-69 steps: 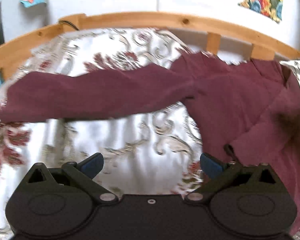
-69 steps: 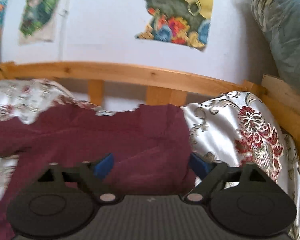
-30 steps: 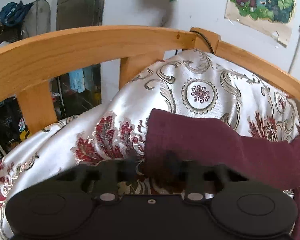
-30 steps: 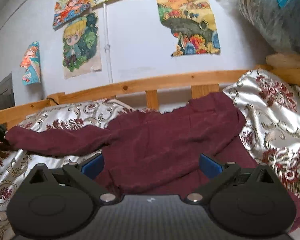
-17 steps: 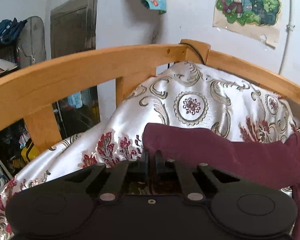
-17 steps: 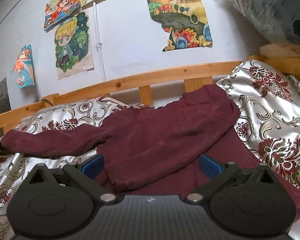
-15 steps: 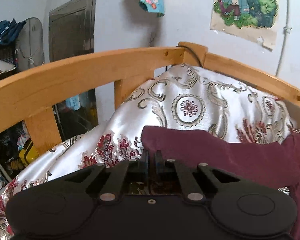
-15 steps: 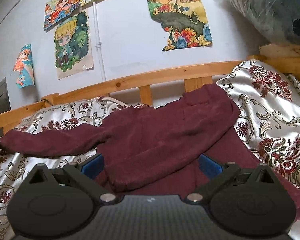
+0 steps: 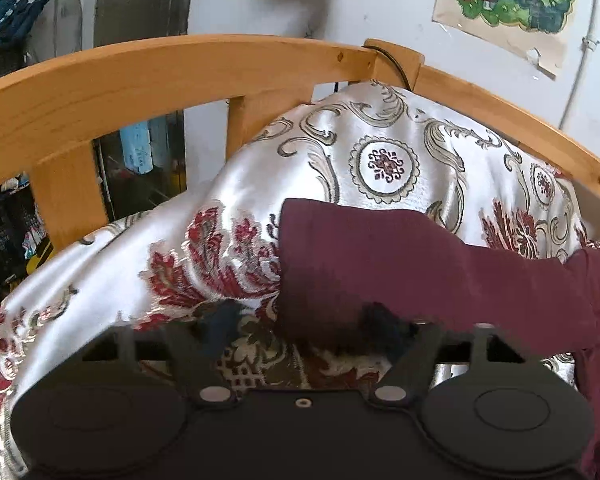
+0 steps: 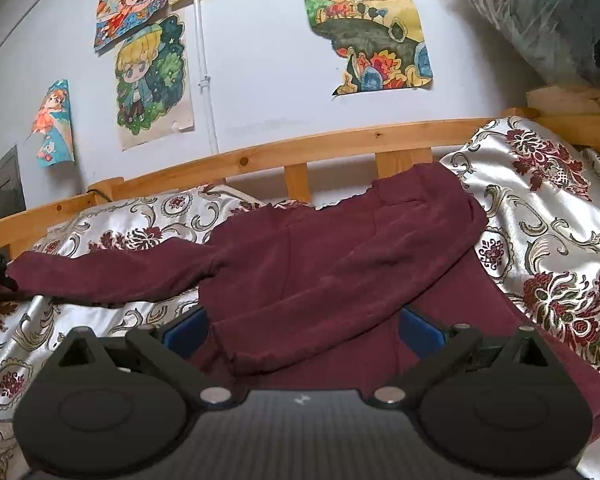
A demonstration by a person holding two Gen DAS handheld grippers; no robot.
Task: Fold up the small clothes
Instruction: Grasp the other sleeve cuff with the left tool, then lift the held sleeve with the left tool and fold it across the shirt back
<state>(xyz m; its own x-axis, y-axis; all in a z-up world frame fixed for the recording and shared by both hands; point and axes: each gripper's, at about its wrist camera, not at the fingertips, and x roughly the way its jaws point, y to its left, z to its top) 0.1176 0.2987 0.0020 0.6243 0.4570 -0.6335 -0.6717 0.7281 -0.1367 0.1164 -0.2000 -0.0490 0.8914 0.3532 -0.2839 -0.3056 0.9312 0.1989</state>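
Now my left claw [image 9: 304,320] is opening, blurred fingers parting off the maroon sleeve [image 9: 400,264] cuff; nothing gripped. Right claw [image 10: 302,330] stands wide and empty over the maroon top [image 10: 332,272], which lies spread on the patterned bedspread [image 9: 380,160]. Advice: let the cuff settle flat and straight before regripping for the inward fold.

Wooden bed rail [image 10: 340,146], white wall [image 10: 260,80], cartoon posters [image 10: 152,80].
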